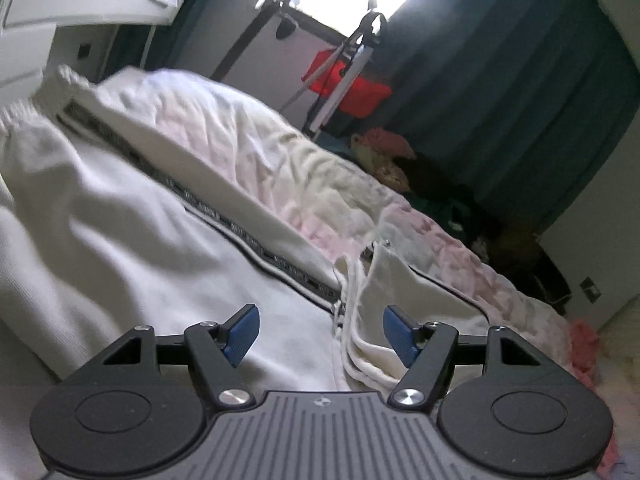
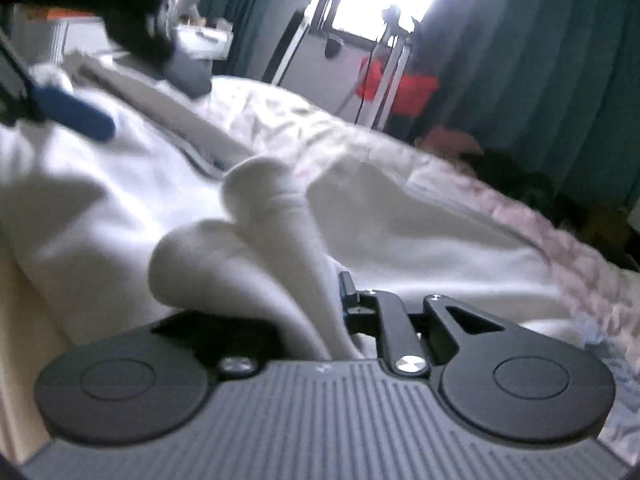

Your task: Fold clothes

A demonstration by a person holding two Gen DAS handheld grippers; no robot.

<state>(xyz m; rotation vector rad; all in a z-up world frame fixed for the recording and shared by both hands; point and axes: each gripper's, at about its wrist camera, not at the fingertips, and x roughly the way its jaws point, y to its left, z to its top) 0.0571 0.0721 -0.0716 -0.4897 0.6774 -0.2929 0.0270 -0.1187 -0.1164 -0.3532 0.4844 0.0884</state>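
A white garment with a dark lettered stripe (image 1: 120, 216) lies spread on the bed. In the left wrist view my left gripper (image 1: 320, 332) is open just above its waist end, where white drawstrings (image 1: 360, 344) hang between the blue pads (image 1: 242, 332). In the right wrist view my right gripper (image 2: 336, 308) is shut on a bunched fold of the same white garment (image 2: 240, 240), which hides its left finger. The left gripper's blue pad (image 2: 76, 114) shows at the upper left of that view.
A rumpled white and pink quilt (image 1: 248, 136) covers the bed. A red bin and a tripod (image 1: 352, 84) stand by dark curtains (image 1: 500, 92) beyond it. Dark clothes (image 1: 460, 200) lie on the floor at the right. A white shelf (image 1: 80, 4) is at the upper left.
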